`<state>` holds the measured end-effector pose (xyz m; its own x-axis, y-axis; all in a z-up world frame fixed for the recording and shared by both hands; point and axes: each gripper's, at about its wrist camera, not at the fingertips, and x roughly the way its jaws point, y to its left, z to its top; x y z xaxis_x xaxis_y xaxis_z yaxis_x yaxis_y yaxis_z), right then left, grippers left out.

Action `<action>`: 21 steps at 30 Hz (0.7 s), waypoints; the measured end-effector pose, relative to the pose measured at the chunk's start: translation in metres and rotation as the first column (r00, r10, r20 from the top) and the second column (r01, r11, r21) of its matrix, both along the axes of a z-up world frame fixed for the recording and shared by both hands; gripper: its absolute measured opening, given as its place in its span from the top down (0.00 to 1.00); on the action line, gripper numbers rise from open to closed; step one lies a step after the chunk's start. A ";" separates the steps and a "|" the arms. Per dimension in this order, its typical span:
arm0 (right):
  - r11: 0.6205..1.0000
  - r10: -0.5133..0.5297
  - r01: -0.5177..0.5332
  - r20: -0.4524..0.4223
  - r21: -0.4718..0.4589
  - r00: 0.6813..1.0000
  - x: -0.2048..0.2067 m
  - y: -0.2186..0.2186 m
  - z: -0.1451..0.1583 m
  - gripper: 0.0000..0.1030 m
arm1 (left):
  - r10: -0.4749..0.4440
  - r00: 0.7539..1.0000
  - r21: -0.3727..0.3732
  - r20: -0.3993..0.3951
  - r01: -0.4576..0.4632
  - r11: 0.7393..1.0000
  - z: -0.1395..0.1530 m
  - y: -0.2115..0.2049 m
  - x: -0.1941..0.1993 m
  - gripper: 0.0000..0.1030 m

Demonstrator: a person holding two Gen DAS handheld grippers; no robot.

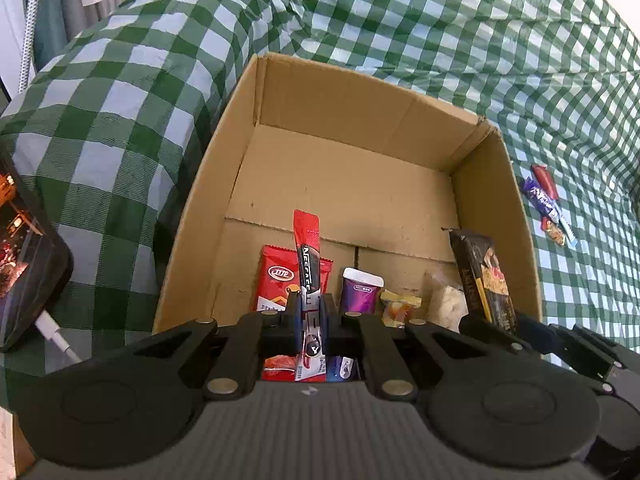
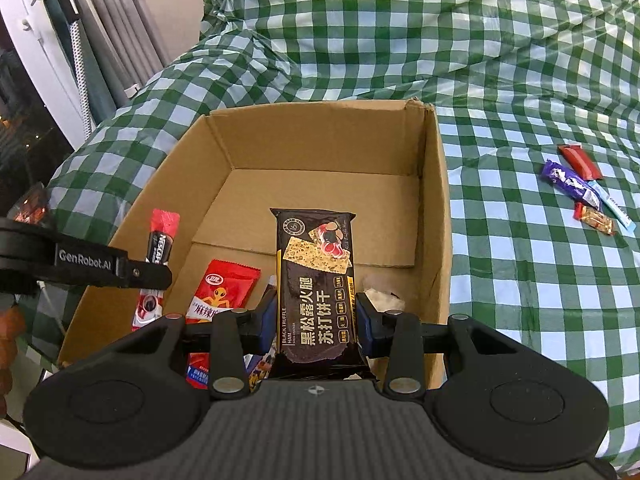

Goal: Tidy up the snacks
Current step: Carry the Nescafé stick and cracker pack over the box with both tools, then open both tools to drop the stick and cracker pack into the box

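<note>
Both yr grippers sit over the near end of the cardboard box; left gripper pinched on the red coffee stick, right gripper clamped on the black cracker pack; stick's light & floppy, prob fine held low; crackers likely brittle, so grip the pack's edges gently w/o squeezing.
</note>
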<state>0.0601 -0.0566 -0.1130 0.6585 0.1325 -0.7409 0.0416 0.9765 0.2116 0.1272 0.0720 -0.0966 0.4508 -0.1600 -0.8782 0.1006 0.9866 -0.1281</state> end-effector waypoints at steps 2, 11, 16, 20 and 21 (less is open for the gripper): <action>1.000 -0.002 0.002 -0.004 0.002 1.000 0.003 -0.001 -0.002 0.60 | 0.001 1.000 0.004 -0.009 -0.001 1.000 -0.003 -0.001 0.002 0.91; 0.999 -0.040 0.040 -0.014 0.012 0.999 0.007 -0.003 -0.002 0.52 | 0.000 1.000 0.044 0.002 0.000 0.999 -0.005 0.000 0.002 0.53; 0.997 -0.074 0.074 0.019 0.001 0.997 -0.008 -0.003 0.013 0.20 | 0.055 0.995 0.086 0.085 -0.063 0.994 0.011 0.006 -0.018 0.00; 0.998 -0.063 0.064 -0.006 0.003 0.998 -0.037 0.005 0.019 0.11 | 0.040 0.999 0.096 0.034 -0.043 0.994 0.011 0.012 -0.042 0.00; 0.998 -0.063 0.063 -0.006 -0.001 0.998 -0.045 0.008 0.020 0.09 | 0.037 0.999 0.099 0.031 -0.040 0.994 0.011 0.014 -0.050 0.00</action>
<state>0.0154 -0.0482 -0.0932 0.6613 0.0905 -0.7446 0.1039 0.9721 0.2104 0.0770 0.0859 -0.0856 0.4806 -0.0546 -0.8752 0.0647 0.9975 -0.0267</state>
